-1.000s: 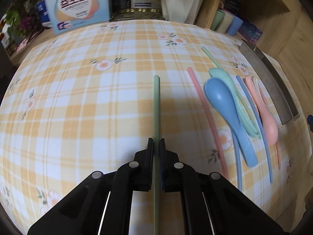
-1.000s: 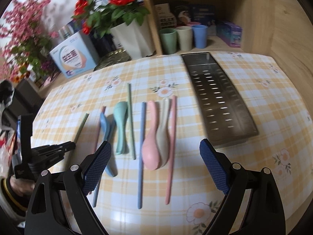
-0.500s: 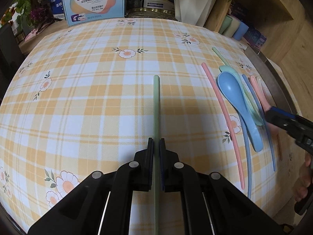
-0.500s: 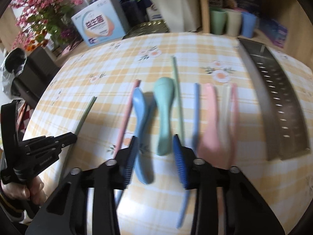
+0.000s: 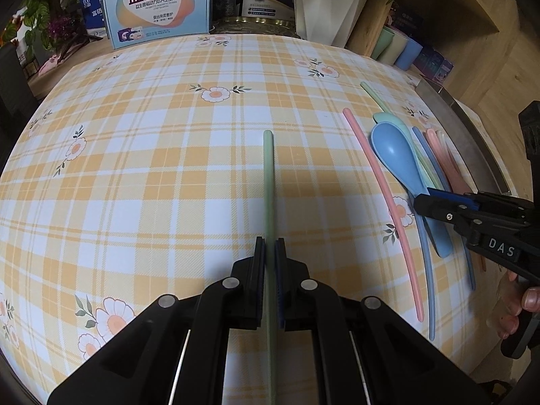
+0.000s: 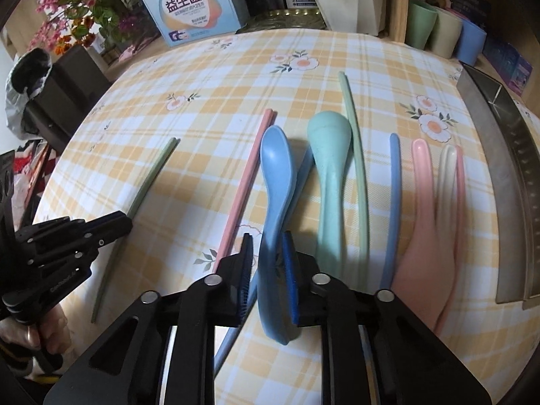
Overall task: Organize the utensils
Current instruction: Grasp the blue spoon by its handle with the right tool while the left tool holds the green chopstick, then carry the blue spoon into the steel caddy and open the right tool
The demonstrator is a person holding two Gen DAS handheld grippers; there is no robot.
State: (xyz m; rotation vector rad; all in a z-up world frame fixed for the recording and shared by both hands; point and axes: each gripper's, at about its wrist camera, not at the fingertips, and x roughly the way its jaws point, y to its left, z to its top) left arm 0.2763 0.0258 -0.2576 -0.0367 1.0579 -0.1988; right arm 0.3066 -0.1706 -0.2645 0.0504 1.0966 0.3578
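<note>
My left gripper (image 5: 270, 246) is shut on a green chopstick (image 5: 269, 175), which lies on the checked tablecloth and points away from me. In the right wrist view the same chopstick (image 6: 152, 179) lies at the far left. The jaws of my right gripper (image 6: 268, 260) are closing on the handle of the blue spoon (image 6: 276, 168), and the pads meet its sides. The spoon rests across a blue chopstick (image 6: 303, 172). A pink chopstick (image 6: 246, 182) lies just left of it and a teal spoon (image 6: 329, 155) just right.
Further right lie a second green chopstick (image 6: 357, 155), a blue chopstick (image 6: 393, 185), a pink spoon (image 6: 422, 236) and a cream spoon (image 6: 447, 168). A perforated metal tray (image 6: 506, 185) borders the right edge. Cups (image 6: 442, 33), boxes and a plant pot line the back.
My right gripper came down and left from above the pink spoon to the blue spoon, and its wide jaws closed around the handle. The left gripper kept its hold on the green chopstick.
</note>
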